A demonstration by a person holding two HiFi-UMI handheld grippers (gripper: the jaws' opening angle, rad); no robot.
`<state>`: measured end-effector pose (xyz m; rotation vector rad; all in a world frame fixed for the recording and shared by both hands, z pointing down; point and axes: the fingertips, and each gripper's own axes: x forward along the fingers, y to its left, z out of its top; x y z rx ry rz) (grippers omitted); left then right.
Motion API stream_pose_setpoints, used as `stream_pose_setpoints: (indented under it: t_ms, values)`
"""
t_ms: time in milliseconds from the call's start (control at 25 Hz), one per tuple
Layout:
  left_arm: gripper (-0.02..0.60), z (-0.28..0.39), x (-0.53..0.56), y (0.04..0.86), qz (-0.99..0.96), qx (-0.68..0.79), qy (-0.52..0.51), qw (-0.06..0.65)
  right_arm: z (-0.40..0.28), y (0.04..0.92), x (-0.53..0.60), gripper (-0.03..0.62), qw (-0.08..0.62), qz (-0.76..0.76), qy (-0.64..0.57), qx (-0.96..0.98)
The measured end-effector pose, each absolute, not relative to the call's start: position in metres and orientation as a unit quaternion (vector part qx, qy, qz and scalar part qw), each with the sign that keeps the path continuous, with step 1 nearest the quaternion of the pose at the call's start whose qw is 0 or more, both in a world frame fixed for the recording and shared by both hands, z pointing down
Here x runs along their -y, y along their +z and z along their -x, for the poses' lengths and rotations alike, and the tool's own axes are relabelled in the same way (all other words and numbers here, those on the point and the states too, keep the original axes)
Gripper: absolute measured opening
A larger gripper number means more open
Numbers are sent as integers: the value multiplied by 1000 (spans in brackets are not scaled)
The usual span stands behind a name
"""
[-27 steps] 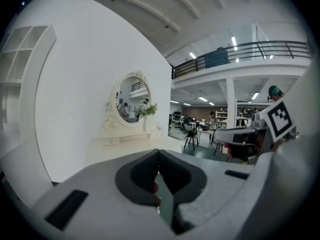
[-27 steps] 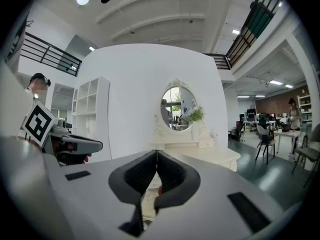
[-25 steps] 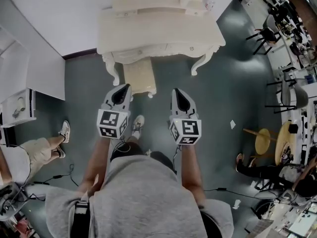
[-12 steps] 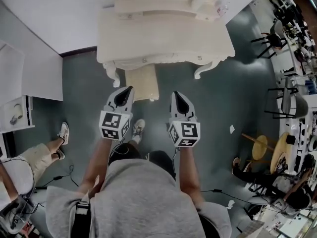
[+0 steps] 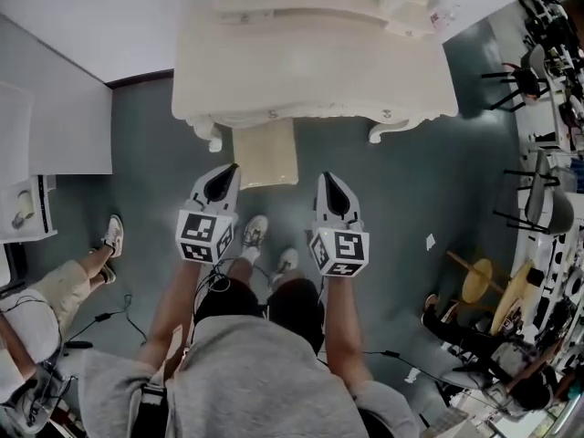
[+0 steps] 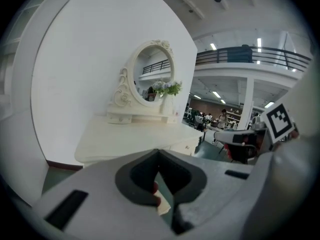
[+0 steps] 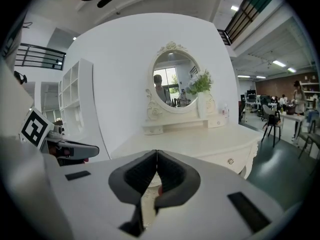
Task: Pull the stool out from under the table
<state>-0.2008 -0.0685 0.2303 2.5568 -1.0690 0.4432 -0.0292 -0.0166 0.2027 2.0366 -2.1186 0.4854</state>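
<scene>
**Head view: stool not yet gripped, both grippers shut in front of it**

The stool (image 5: pixel 265 151) stands with its far part tucked under the table (image 5: pixel 301 62) and its near part showing. It is ahead of both grippers and between their lines, closer to the left one. The left gripper (image 5: pixel 226 172) has its tip just beside the seat's near left corner. We cannot tell whether it is at seat height or above it. The right gripper (image 5: pixel 328 179) points past the seat's right side, a little apart from it.

In each gripper view the jaws meet with nothing between them, and the tabletop fills the scene beyond them. This is so for the left (image 6: pixel 159 153) and for the right (image 7: pixel 157 154).

We judge that the step in hand is the reach. To do it well we should first spread both jaws and drop lower toward the seat's near edge. The right gripper should come inward so that the two take the edge evenly. Then we should clamp firmly and draw straight back toward us, keeping the seat level so its legs do not catch the table's curved legs (image 5: pixel 208 133). Our shoes (image 5: pixel 255 231) are right behind the grippers, so we should step back as we pull.
</scene>
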Motion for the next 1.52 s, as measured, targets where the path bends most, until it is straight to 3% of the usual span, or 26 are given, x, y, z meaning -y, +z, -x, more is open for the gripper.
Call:
stream_pose_setpoints:
  t_ms: [280,1000,1360,1440,1520]
  values:
    - [0,187,95,298,-877,406,173,189,6,277,55,14,92,-657,197,722]
    - [0,178,124,559,-825,459,225,242,-19,561,99,14,137,-597,282,738]
    - [2,177,130,645,-820,437,223,296,-25,642,108,14,130,-585,322,733]
    - [16,178,135,655,-814,441,205,317,-22,653,112,15,133,-577,328,736]
    - [92,183,141,662,-809,455,190,319,-20,663,116,15,138,-570,334,738]
